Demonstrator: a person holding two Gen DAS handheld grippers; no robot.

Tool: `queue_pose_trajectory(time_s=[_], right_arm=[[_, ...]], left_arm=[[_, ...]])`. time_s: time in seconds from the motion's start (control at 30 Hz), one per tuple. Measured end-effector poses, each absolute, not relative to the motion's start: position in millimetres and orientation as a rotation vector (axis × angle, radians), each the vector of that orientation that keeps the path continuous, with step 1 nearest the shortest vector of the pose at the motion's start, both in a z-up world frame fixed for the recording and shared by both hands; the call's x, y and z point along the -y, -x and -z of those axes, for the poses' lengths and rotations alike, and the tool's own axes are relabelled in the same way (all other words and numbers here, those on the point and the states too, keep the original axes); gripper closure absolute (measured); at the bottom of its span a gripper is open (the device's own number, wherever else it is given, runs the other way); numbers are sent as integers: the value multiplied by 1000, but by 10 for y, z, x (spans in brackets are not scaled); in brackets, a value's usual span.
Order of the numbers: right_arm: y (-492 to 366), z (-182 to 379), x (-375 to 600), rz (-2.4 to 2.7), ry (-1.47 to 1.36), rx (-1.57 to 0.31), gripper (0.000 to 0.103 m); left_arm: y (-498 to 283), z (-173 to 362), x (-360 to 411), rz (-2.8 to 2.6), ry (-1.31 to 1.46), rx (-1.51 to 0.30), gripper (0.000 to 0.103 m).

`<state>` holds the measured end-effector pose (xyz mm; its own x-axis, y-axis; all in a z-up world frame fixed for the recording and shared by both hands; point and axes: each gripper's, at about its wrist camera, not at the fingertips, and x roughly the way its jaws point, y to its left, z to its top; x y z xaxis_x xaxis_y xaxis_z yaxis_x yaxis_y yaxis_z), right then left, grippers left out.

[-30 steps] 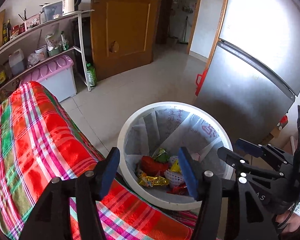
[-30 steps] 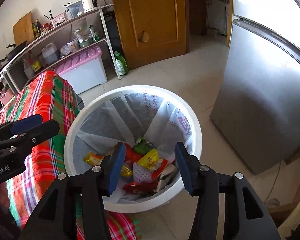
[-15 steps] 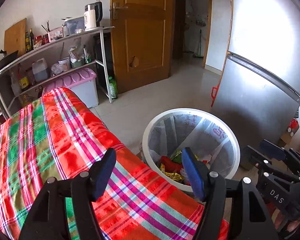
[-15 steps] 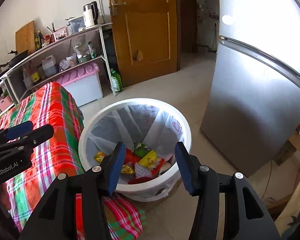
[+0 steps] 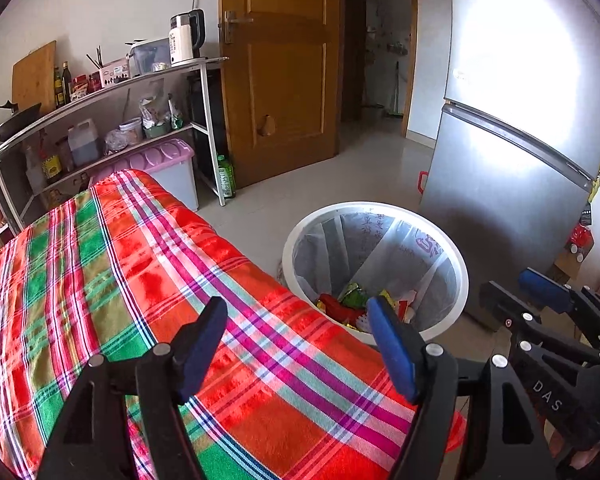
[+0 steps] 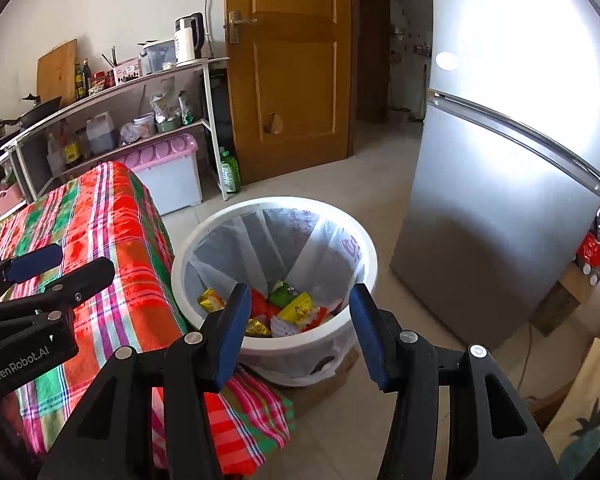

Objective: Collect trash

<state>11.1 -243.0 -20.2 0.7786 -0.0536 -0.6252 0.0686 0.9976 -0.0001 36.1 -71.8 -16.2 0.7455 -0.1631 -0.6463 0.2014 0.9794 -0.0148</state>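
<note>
Nothing is held by either gripper. The left gripper [image 5: 296, 340], low in its frame above the red-and-green plaid cloth on the worktop [image 5: 112, 280], has just been opening, with nothing between its blue pads. The right gripper [image 6: 298, 320] stands wide and empty before the round white plastic bin with a clear liner [image 6: 352, 240] at frame centre. Coloured crumpled wrappers [image 6: 288, 308] are seen lying inside it; no litter is seen on the cloth, so collection is judged largely done.

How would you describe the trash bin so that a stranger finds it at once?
Start at the tall silver fridge and look at the floor in front of it, beside the table with the checked red cloth. The bin is the round white tub lined with a clear bag, with bright wrappers at its bottom.
</note>
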Motion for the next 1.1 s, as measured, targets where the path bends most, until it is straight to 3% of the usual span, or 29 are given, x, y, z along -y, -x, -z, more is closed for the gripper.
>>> queue_pose_trajectory(time_s=[1.1], right_arm=[[42, 198, 2344, 41, -32, -660, 51]], left_arm=[[-188, 177, 658, 191, -56, -684, 28]])
